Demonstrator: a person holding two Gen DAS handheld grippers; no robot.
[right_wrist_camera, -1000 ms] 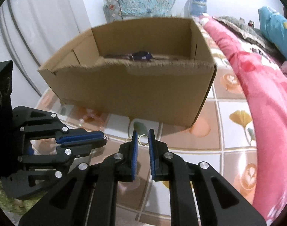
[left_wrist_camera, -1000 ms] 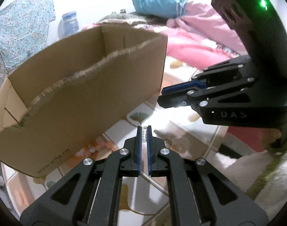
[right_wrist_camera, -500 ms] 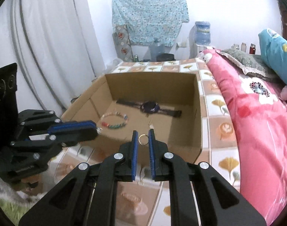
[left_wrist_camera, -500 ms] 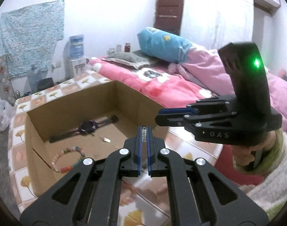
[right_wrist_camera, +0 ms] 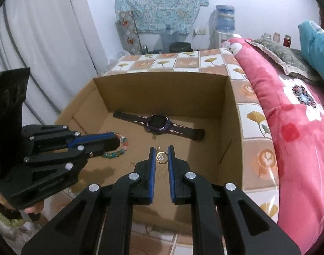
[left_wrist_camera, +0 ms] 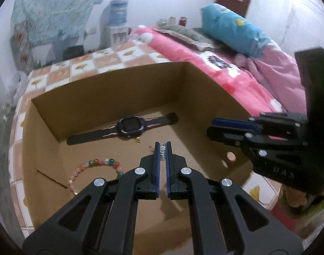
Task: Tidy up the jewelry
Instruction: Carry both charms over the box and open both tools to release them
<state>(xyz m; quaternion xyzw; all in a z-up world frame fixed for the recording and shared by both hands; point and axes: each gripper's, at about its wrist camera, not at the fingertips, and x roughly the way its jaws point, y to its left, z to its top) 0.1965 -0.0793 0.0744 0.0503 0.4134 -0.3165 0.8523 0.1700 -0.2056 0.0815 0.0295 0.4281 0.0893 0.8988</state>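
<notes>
The left tongs (left_wrist_camera: 162, 148) are pinching a small silver toothed piece (left_wrist_camera: 162, 152) between their blue pads, jaws nearly together, hanging over the near part of an open cardboard box (left_wrist_camera: 215, 93). The right tongs (right_wrist_camera: 161, 156) are sitting slightly apart, with a small gold ring (right_wrist_camera: 161, 157) showing between the pads; whether the pads are gripping it cannot be told.

Inside the box, a dark watch (right_wrist_camera: 159, 124) with a purple face is lying flat toward the far wall. A bracelet of coloured beads (left_wrist_camera: 94, 170) is resting on the box floor to the left, near the left tongs. A few tiny gold pieces (left_wrist_camera: 138, 141) are lying just near of the watch.

The box is standing on a floor mat (right_wrist_camera: 253, 114) patterned with squares of leaves and coffee cups. To the right, a bed with a pink flowered blanket (right_wrist_camera: 289, 110) is running alongside the box, carrying a blue pillow (left_wrist_camera: 232, 28) at its far end. At the far wall, a water dispenser (right_wrist_camera: 224, 21) is standing under a hanging blue patterned cloth (right_wrist_camera: 159, 2), and a white curtain (right_wrist_camera: 45, 42) is hanging on the left.
</notes>
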